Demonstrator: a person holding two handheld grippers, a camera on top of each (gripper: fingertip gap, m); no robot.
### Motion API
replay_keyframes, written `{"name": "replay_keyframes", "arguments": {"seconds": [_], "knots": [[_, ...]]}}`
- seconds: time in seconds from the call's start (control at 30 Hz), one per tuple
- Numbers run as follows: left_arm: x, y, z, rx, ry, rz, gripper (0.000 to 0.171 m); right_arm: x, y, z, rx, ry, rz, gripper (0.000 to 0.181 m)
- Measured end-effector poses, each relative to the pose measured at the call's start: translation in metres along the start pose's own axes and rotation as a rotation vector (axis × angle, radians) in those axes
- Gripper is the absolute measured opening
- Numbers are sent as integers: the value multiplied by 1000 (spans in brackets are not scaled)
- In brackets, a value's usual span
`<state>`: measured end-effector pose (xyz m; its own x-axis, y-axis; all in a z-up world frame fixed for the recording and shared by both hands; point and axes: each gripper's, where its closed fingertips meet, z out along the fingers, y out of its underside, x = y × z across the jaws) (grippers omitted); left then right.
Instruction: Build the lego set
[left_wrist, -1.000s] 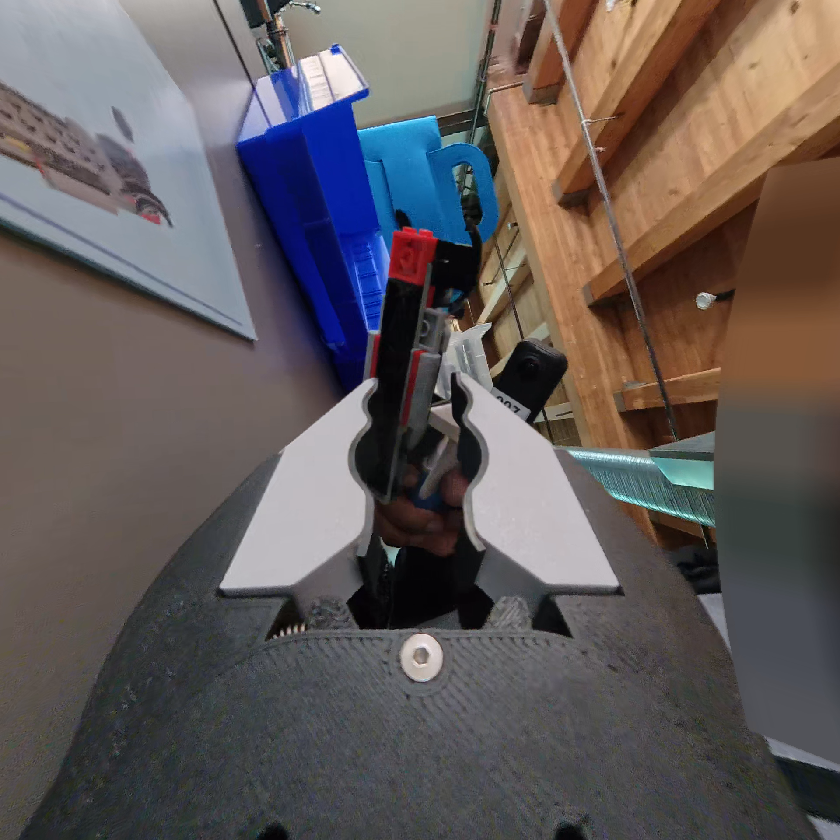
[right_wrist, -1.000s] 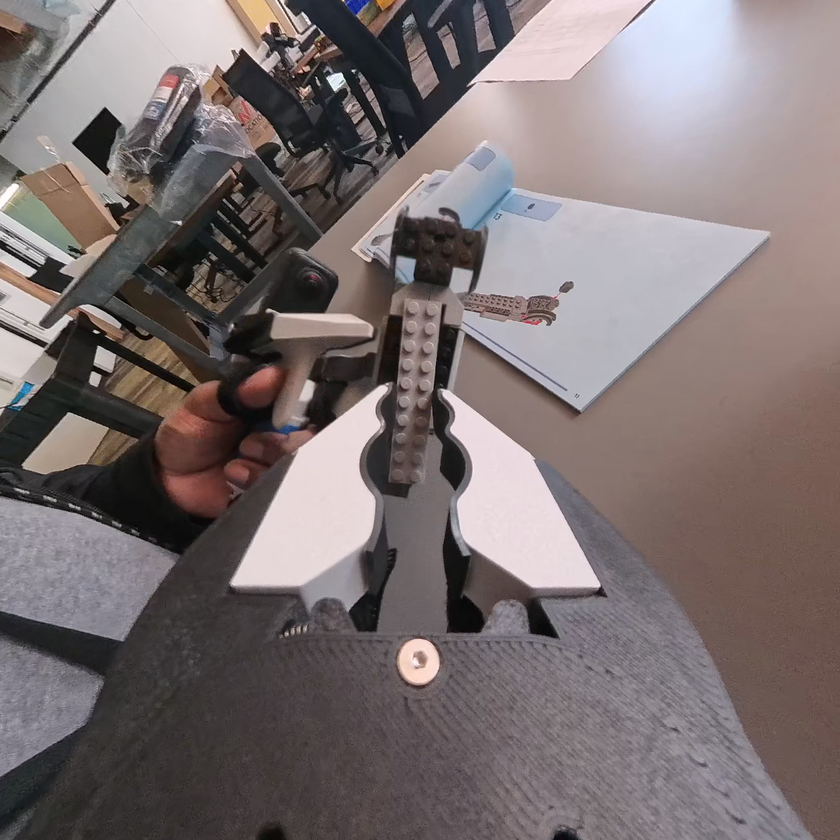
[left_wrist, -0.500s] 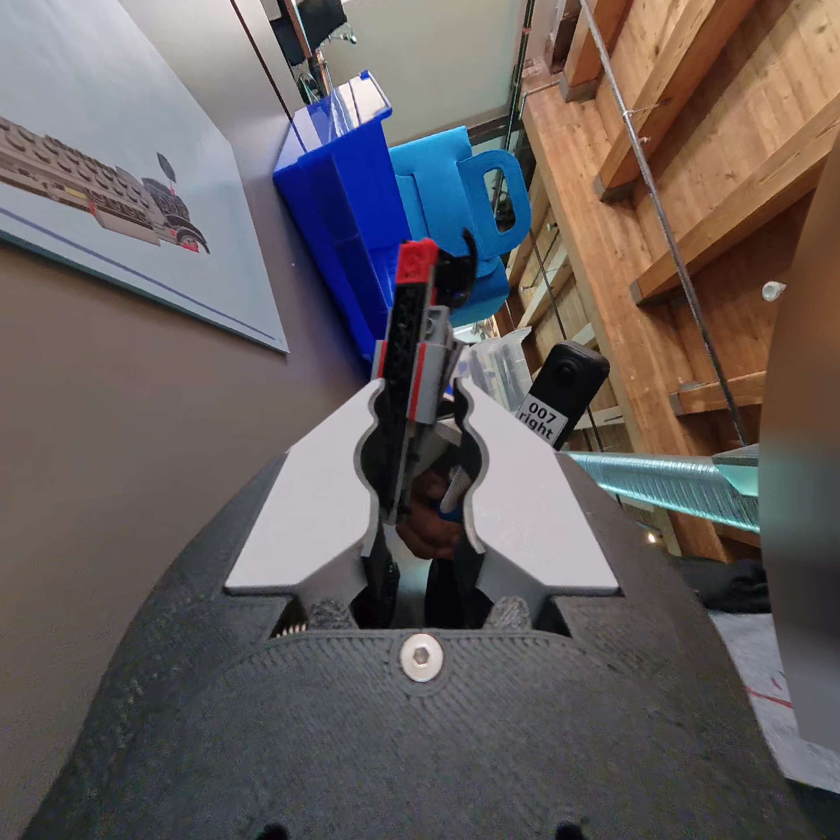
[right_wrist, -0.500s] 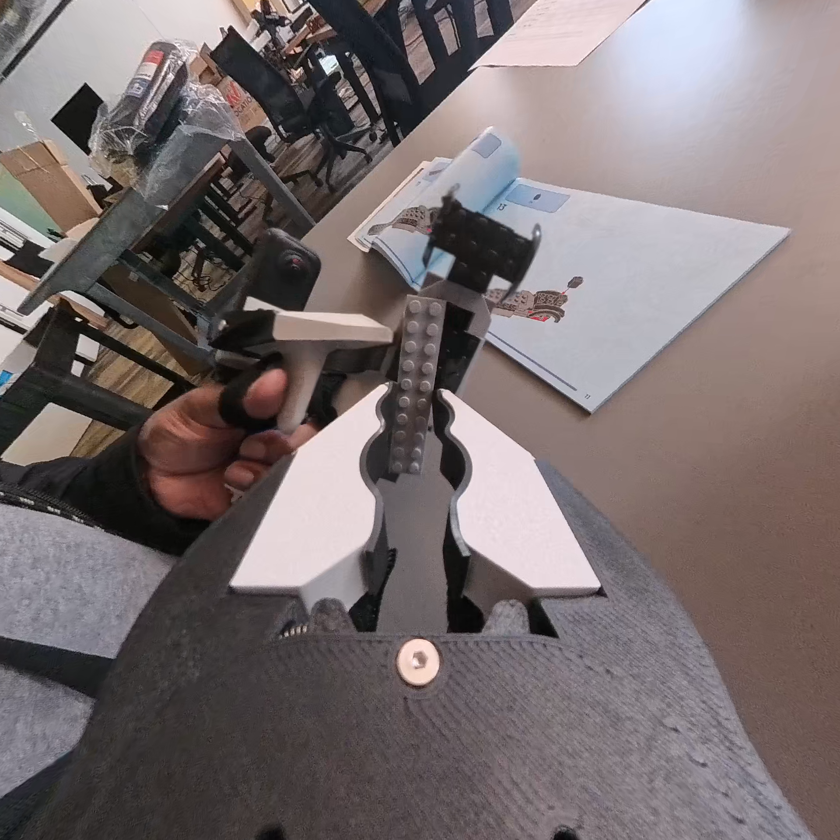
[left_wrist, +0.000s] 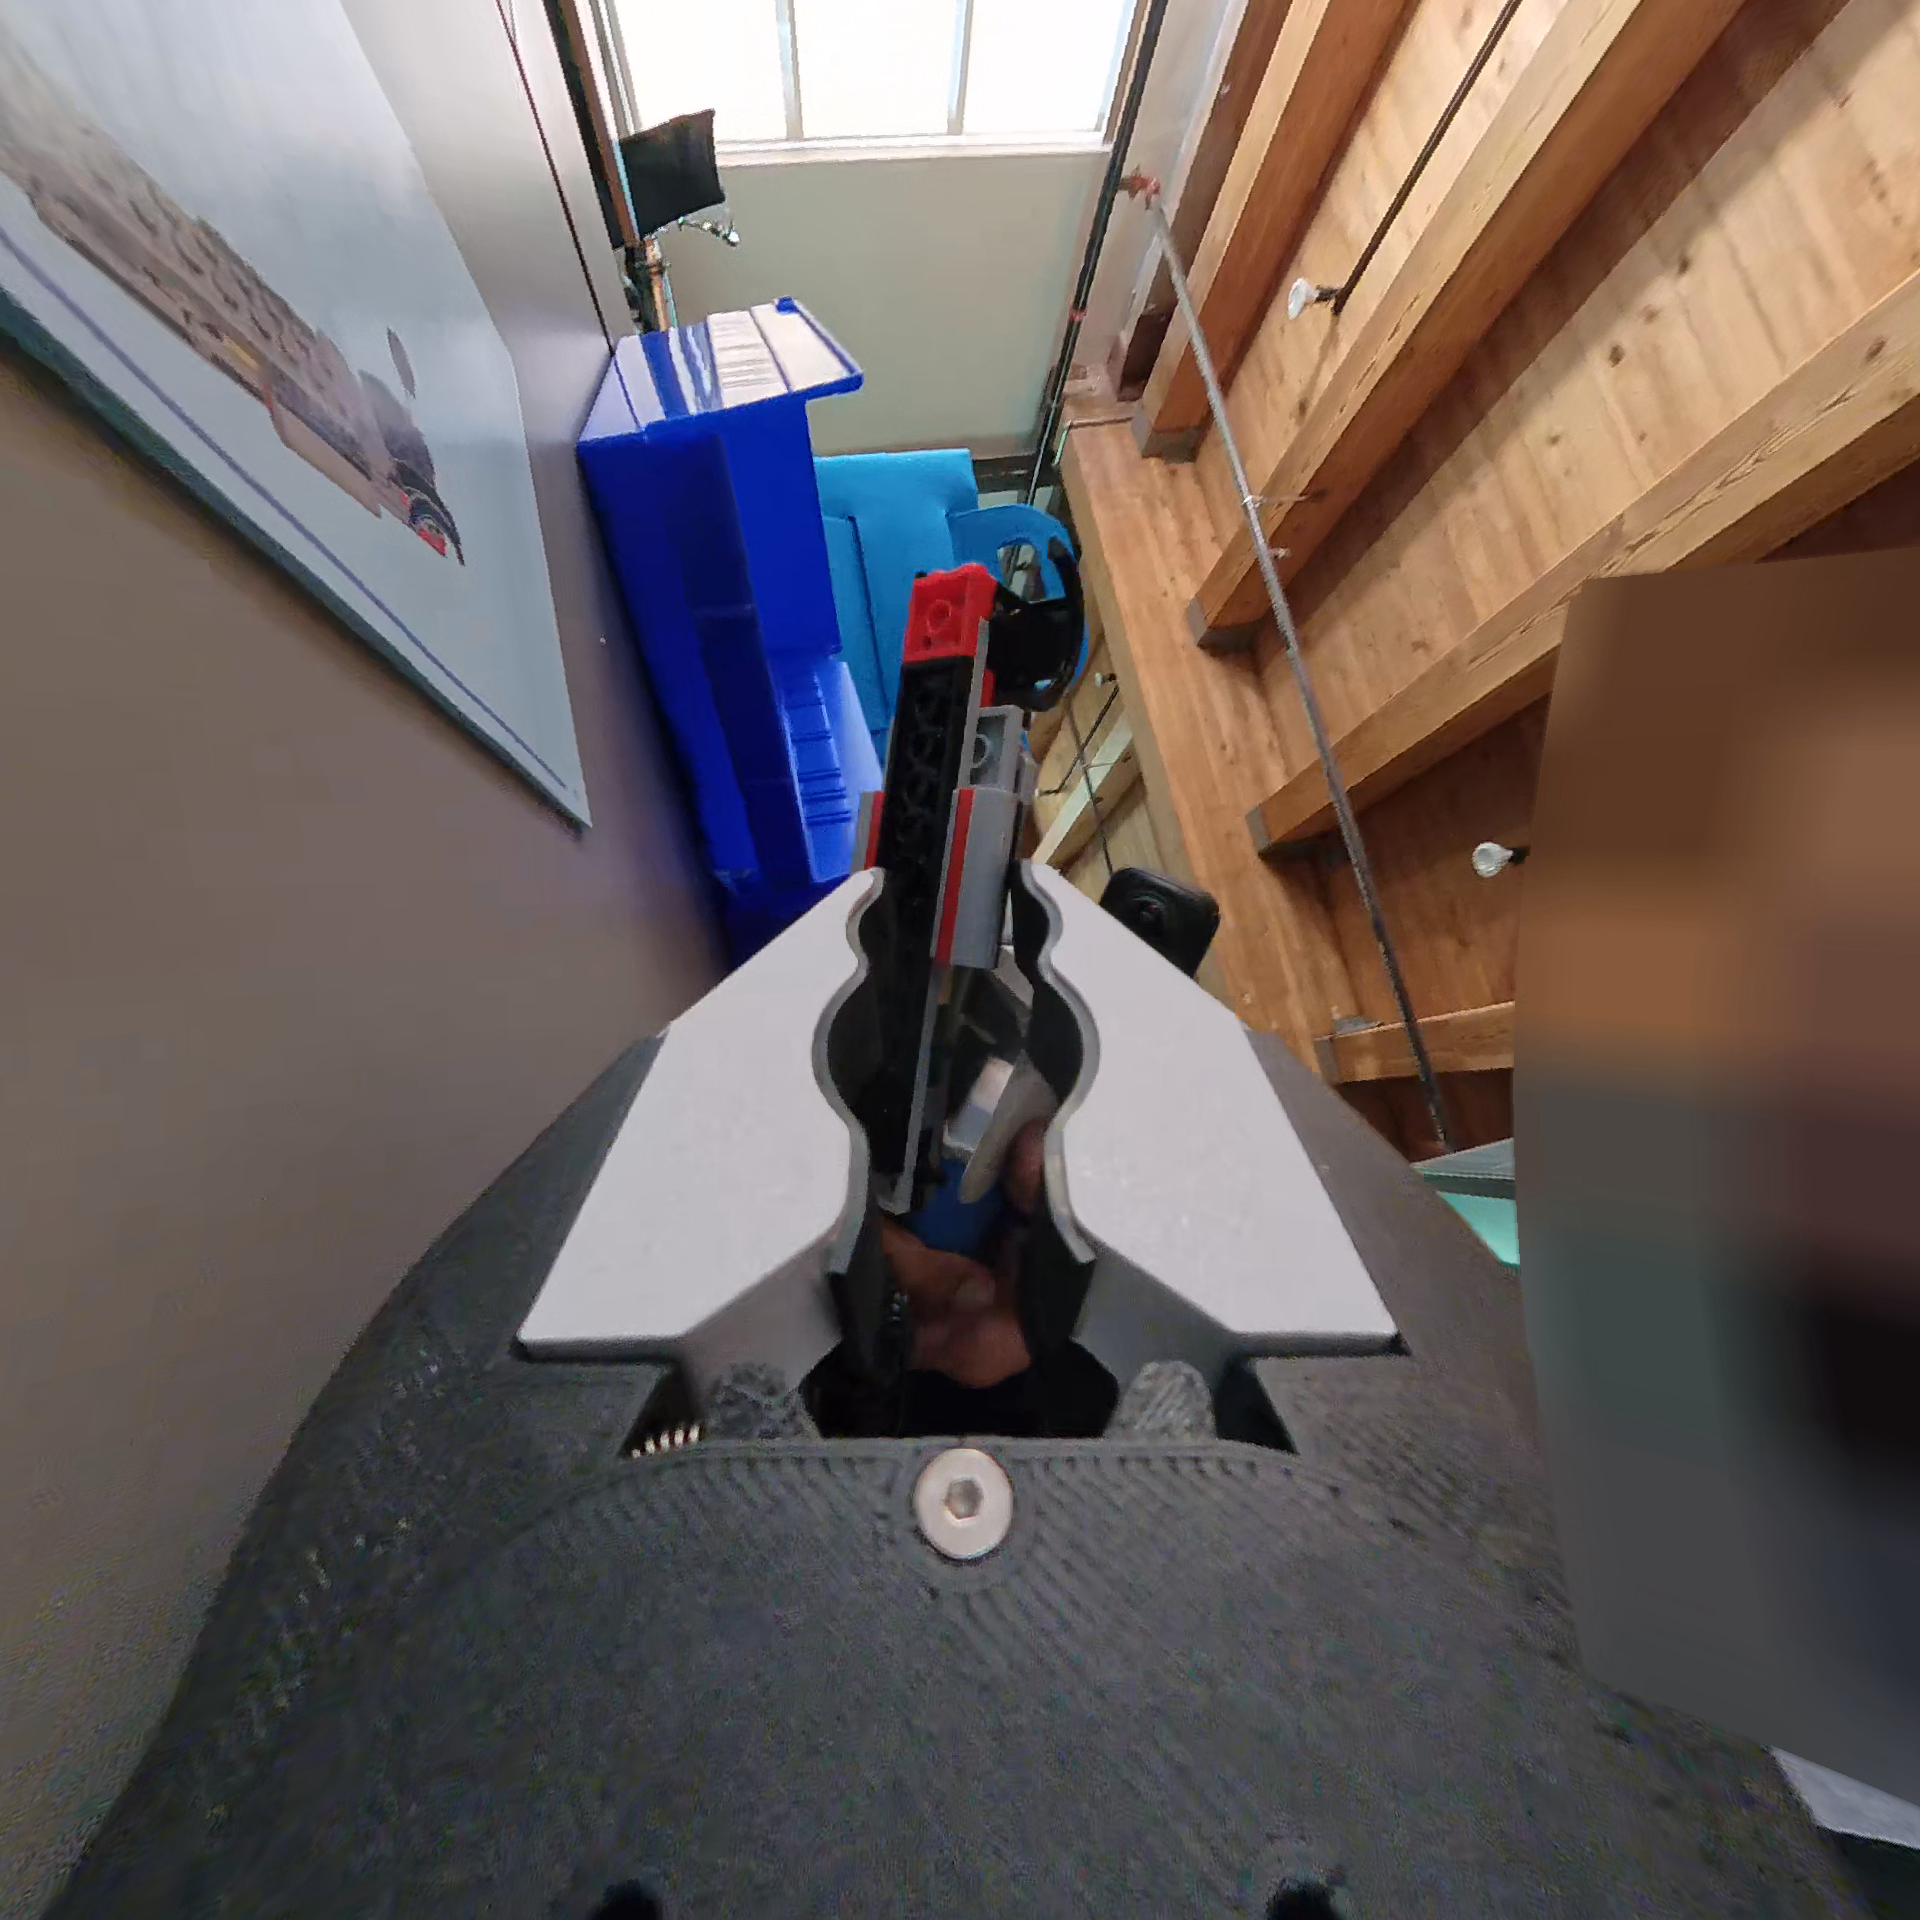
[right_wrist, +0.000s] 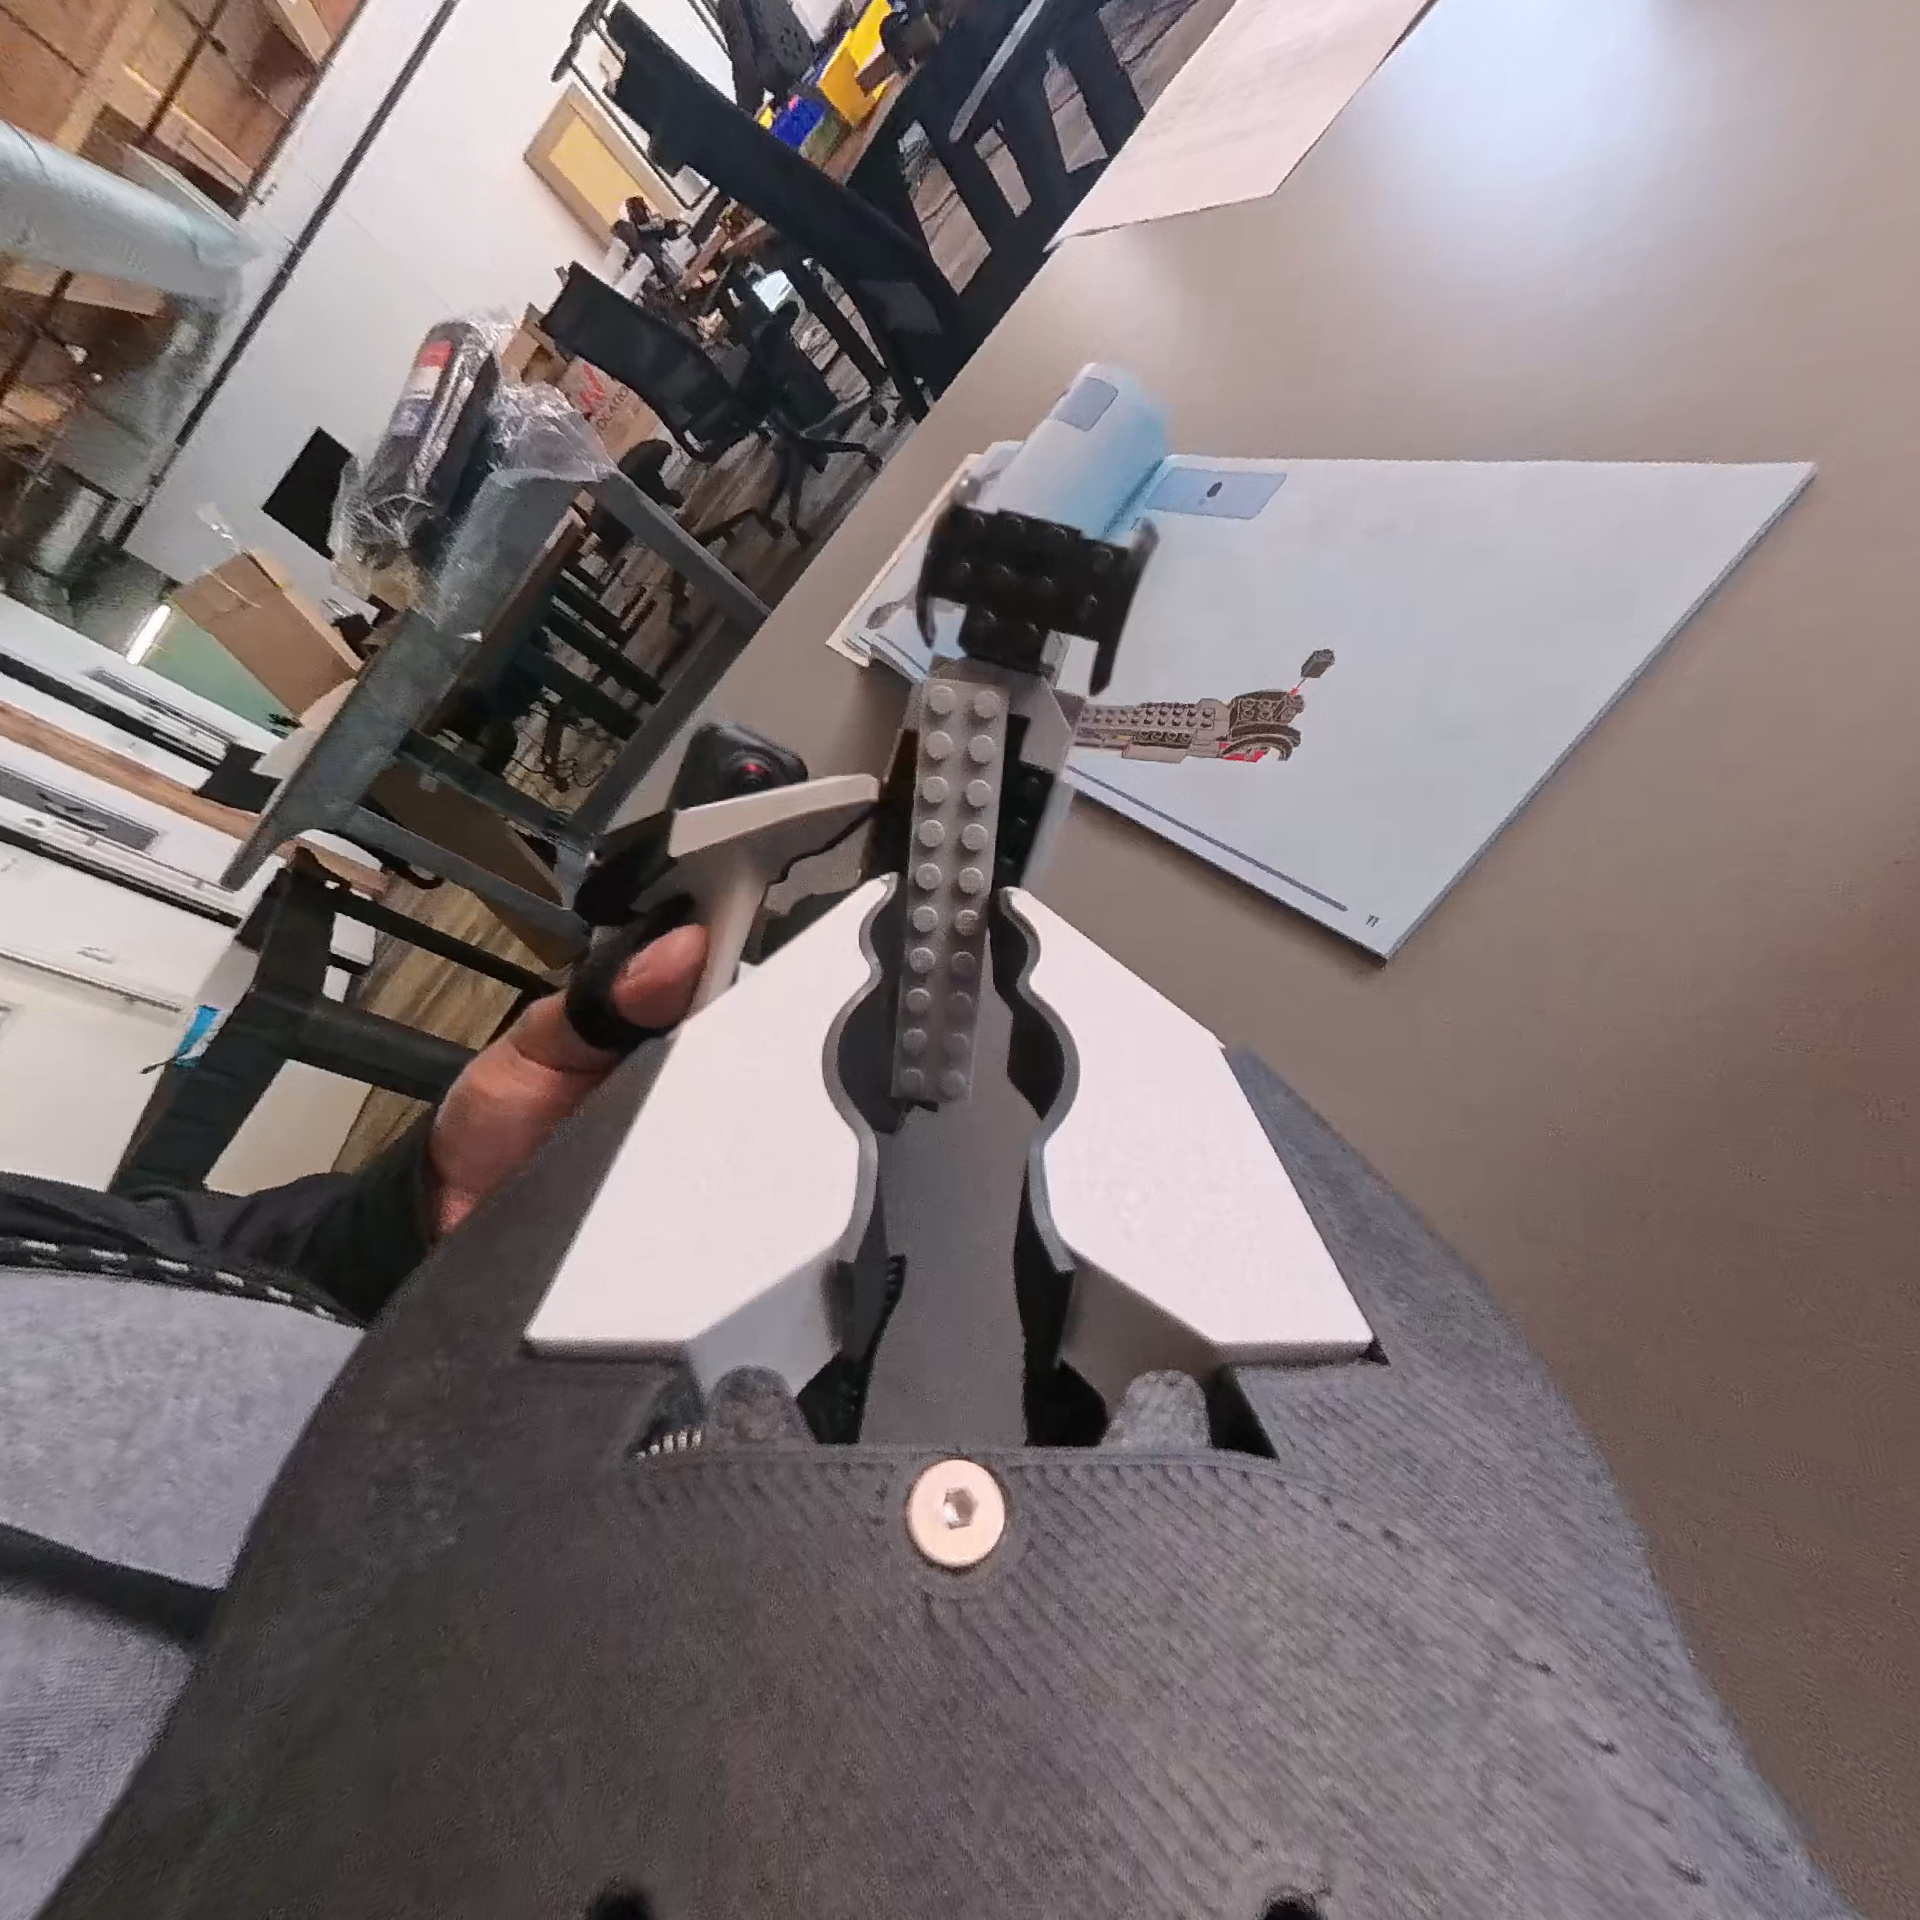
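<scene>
Nearest, both the left hand-held gripper (left_wrist: 951, 987) and the right hand-held gripper (right_wrist: 940, 997) clamp one long lego assembly (right_wrist: 951, 883), held above the tabletop (right_wrist: 1610, 987). Since a second ago it has tilted, studs squarer to the right camera (likely checking alignment). Beyond lies the instruction booklet (right_wrist: 1455, 665).

Both tools, left (left_wrist: 951, 914) and right (right_wrist: 945, 914), meet tip to tip, each clamped shut.
</scene>
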<state>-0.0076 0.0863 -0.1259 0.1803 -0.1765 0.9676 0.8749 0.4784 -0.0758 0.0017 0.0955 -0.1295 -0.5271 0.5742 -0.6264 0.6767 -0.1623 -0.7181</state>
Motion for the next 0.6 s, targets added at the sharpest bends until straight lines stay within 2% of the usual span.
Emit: {"name": "replay_keyframes", "arguments": {"seconds": [0.3, 0.6], "knots": [[6, -3, -1, 50, 46, 8, 21, -4, -5, 2, -3, 20, 2, 17], [14, -10, -3, 120, 160, -134, 21, -11, -10, 5, -9, 46, -14, 22]]}}
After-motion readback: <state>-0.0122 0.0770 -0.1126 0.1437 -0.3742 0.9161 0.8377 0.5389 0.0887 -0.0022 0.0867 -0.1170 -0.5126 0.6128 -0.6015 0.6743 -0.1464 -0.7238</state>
